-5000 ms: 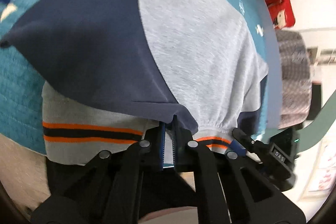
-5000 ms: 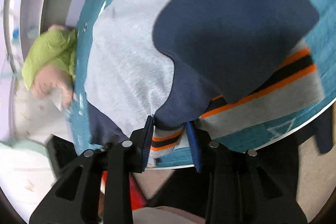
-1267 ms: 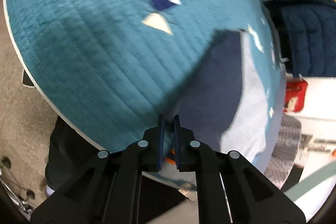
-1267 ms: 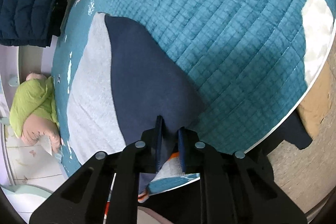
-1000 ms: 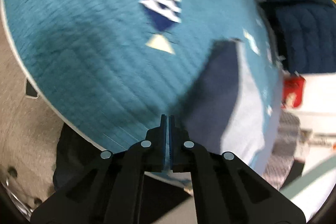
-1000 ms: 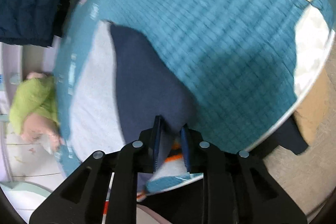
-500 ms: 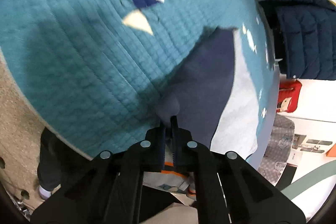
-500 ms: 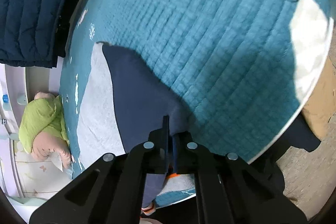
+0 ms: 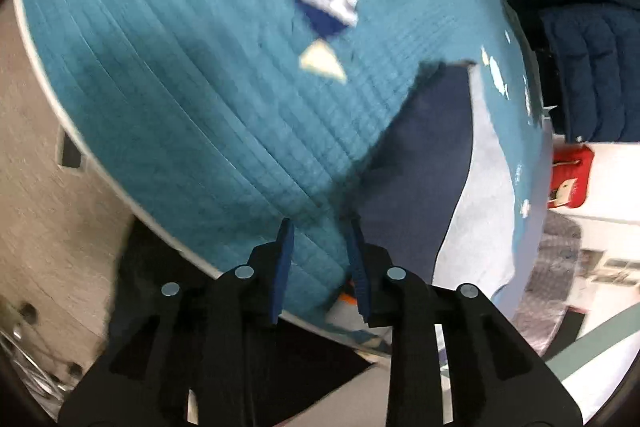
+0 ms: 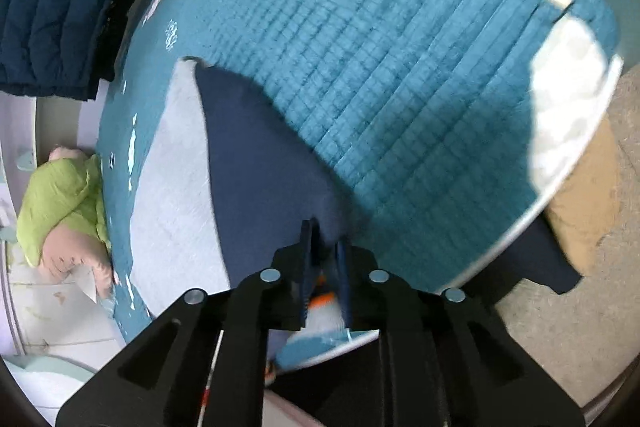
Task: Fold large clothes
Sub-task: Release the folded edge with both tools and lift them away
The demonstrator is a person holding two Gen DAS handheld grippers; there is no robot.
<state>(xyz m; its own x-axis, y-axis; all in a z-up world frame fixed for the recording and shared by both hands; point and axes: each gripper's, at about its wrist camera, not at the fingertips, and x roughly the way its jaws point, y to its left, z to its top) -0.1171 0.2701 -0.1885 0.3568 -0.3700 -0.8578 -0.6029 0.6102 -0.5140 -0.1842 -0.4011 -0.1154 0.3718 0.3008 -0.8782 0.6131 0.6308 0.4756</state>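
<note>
A grey sweatshirt with navy sleeves [image 9: 420,167] lies folded into a long strip on the teal quilted bed cover [image 9: 180,47]. My left gripper [image 9: 320,231] hovers at the strip's near end. Its jaws are opening, with only quilt showing in the gap and the navy edge beside the right finger. In the right wrist view the same sweatshirt [image 10: 260,167] runs away to the upper left. My right gripper [image 10: 325,237] hangs over its near navy corner. Its jaws are opening too, and the pads stand off the cloth. The orange-striped hem [image 10: 322,301] shows below them.
A navy puffer jacket [image 10: 60,7] lies at the far side of the bed, and a green and pink plush toy [image 10: 60,199] beside the bed. A red item [image 9: 570,175] sits past the bed. The bed's white edge and the floor [image 10: 580,307] are close below the grippers.
Half a second ago both grippers were shut at the sweatshirt's near navy edge. Now both pairs of jaws stand apart and the cloth lies on the quilt.
</note>
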